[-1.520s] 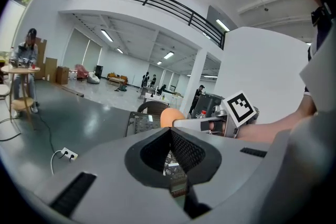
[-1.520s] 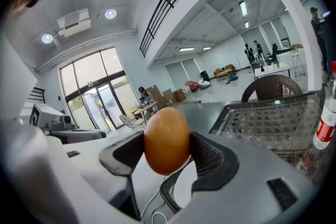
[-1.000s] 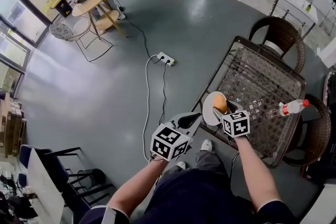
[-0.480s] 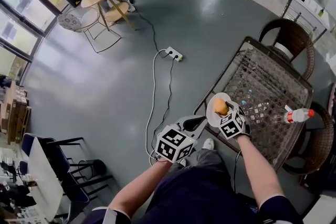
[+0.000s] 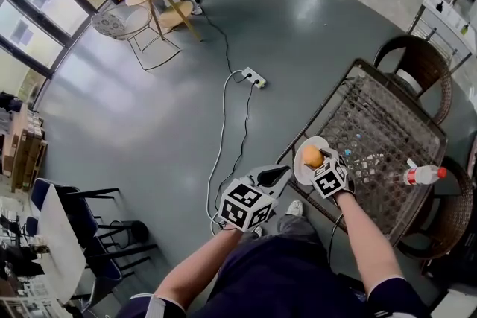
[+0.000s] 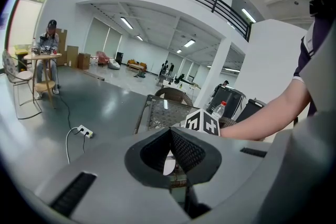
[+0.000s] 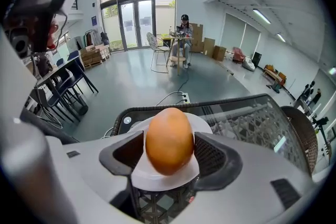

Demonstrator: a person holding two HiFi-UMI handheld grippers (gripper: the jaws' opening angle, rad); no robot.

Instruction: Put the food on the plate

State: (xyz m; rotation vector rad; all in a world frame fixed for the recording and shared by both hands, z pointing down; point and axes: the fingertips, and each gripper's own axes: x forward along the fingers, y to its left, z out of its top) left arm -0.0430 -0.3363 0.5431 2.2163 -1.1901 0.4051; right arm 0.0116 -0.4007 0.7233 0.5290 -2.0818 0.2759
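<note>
White plate (image 7: pixel 157 180) sat on the near corner of the wicker table (image 5: pixel 376 126). The food (image 7: pixel 169 139), a smooth orange-brown egg shape standing upright, was over the plate, clamped at its sides by the right gripper (image 7: pixel 169 150); contact with the plate unclear. The left gripper (image 6: pixel 169 131) was just beside it, off the table edge, jaws pressed together on nothing.

Smooth orange egg-shaped food (image 7: pixel 169 140), upright, gripped between the right tongs (image 7: pixel 168 148), over a round white plate (image 7: pixel 160 182)

Glossy grey floor (image 5: pixel 149 93), wicker chair (image 5: pixel 417 59) beside wicker table (image 5: pixel 380 126), tall windows (image 7: pixel 139 8).
</note>
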